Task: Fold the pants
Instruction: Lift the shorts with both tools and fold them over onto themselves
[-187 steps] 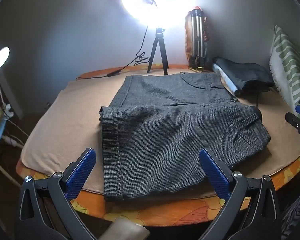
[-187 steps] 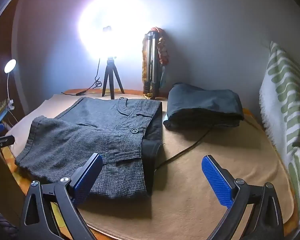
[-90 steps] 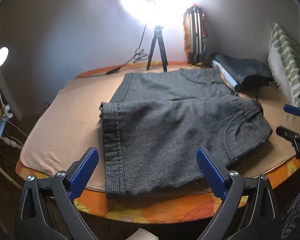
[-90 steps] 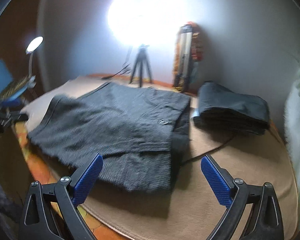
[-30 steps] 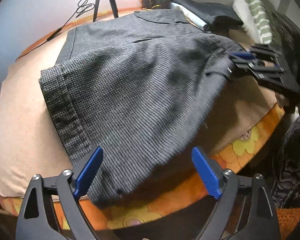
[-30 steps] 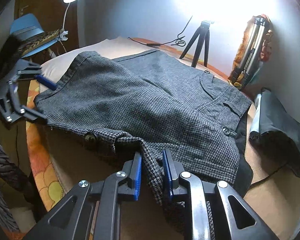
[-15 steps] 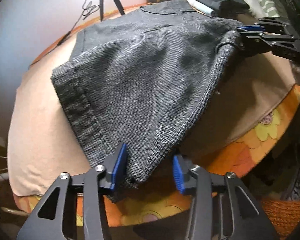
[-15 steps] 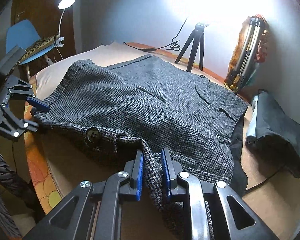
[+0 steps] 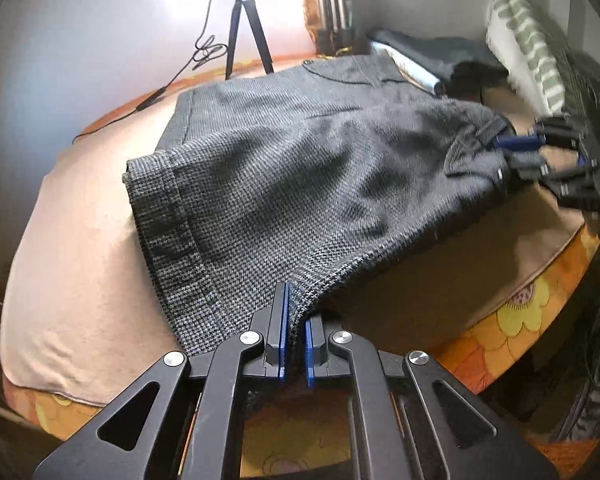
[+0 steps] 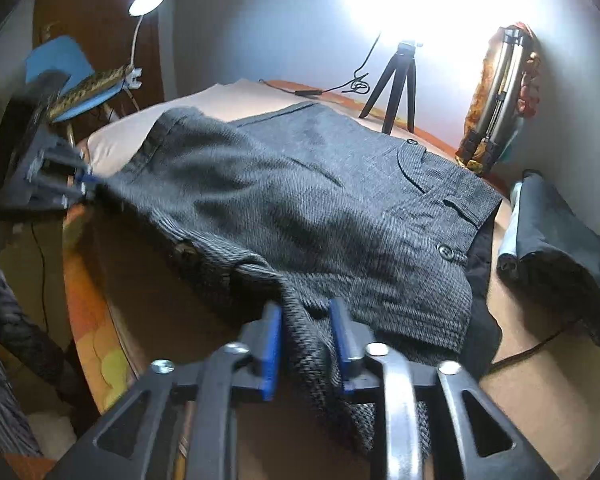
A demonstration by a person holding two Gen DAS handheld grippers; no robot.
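Left gripper (image 9: 295, 322): in my left hand, blue pads pinched shut on the near hem corner of the grey pants (image 9: 300, 184); half a second ago these pads stood apart around the same edge.
Right gripper (image 10: 305, 334): in my right hand, waistband fabric between the pads; the gap is wider than half a second ago, and the frame is blurred, so I cannot tell whether the cloth is gripped or only resting there.
Right gripper seen from left wrist (image 9: 516, 144): at the waistband corner, far right, motion-smeared.
Left gripper seen from right wrist (image 10: 82, 178): at the hem, far left, also smeared.
Change in pants: near edge is raised off the beige blanket (image 9: 72, 264) between my two grippers; it lay flat on the blanket three seconds ago.
Hidden: underside of the lifted fold is in shadow; the pinched hem disappears between my left pads.
Pants position: folded double, spread across the blanket on the flowered table (image 9: 512, 320), reaching from both grippers back toward the tripod lamp (image 9: 246, 28).
Neighbours: dark folded cloth (image 10: 560, 232) just beside the waistband; striped pillow (image 9: 528, 40) behind it; desk lamp (image 10: 146, 2) well apart.
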